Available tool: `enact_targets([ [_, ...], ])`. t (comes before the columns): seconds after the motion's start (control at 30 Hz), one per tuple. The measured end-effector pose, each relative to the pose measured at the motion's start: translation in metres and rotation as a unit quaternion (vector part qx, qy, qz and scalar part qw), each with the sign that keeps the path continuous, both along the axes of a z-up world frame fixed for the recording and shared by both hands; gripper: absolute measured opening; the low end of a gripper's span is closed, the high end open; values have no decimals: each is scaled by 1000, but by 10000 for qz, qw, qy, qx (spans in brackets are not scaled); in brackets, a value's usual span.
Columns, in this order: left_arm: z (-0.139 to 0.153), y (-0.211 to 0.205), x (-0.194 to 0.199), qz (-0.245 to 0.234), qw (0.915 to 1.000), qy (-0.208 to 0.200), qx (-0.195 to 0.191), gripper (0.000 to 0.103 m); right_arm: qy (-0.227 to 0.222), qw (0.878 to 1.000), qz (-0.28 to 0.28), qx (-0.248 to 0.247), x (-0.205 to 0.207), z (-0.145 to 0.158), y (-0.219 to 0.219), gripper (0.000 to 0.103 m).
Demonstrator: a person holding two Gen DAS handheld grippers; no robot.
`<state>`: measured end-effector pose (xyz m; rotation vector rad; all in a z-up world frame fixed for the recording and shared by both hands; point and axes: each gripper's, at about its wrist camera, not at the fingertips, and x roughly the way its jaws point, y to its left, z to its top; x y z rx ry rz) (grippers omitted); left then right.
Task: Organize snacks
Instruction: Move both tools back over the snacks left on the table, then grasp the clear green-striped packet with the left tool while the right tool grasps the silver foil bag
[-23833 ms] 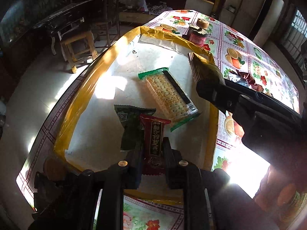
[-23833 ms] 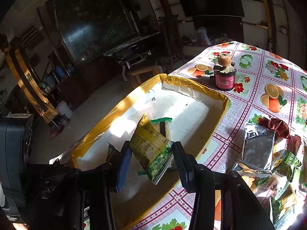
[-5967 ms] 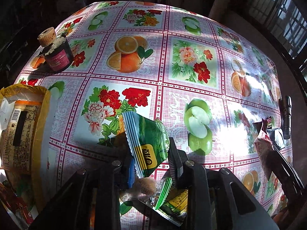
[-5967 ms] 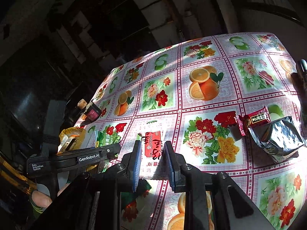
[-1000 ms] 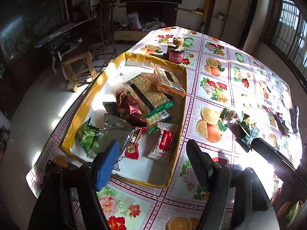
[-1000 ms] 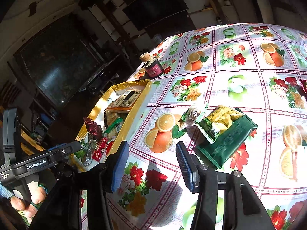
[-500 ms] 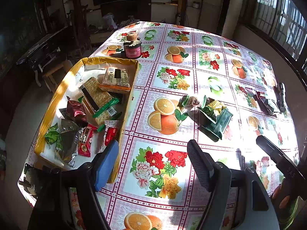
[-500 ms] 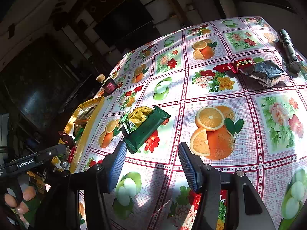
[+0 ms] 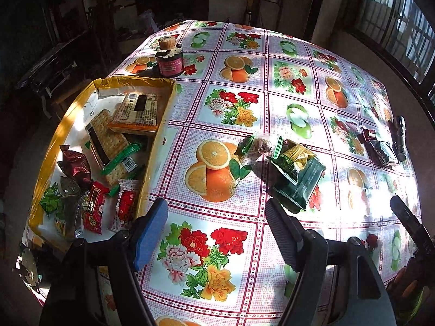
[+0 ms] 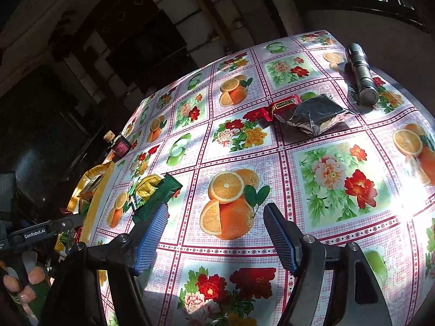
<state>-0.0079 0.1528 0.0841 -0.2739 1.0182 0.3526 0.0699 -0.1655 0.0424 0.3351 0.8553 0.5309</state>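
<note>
Hanging over the floral table point(image 9: 217, 87), both pairs of tongs are spread and empty: the left tongs point(image 9: 217, 233) stand wide with nothing between the pads, and the right tongs point(image 10: 214, 233) have just been opening, likewise with only tablecloth in the gap. Loose snacks lie in two clusters. A dark green packet point(image 9: 301, 182) with a yellow-green packet point(image 9: 295, 156) lying on it and a small clear-wrapped sweet point(image 9: 258, 145) beside them sits just ahead and to the right of the left tongs, its long axis slanting away up-right. In the right wrist view that same green packet point(image 10: 156, 198) lies off the left finger's tip, while a silver foil bag point(image 10: 315, 114) touching a red bar point(image 10: 282, 106) lies well ahead and to the right, near a flashlight point(image 10: 360, 73). The yellow-rimmed tray point(image 9: 159, 135), already holding crackers and wrappers, sits to the left tongs' left. By my reading, the left tongs are nearer the green cluster, the right nearer the foil bag.
</note>
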Motion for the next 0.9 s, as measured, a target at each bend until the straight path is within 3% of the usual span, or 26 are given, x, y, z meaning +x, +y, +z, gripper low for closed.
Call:
enact_targets([
  [0.4,-31,12,68,167,9979,290,-546,73,170,9986,-508,-29,38,-3,-27,83],
  [0.63,-49,6,110,47,9979,541,-363,73,415,9962,-725,-240,62,-15,-31,85],
  [0.9,-68,4,126,-56,9970,705,-300,73,570,9923,-897,-633,102,-26,-24,85],
])
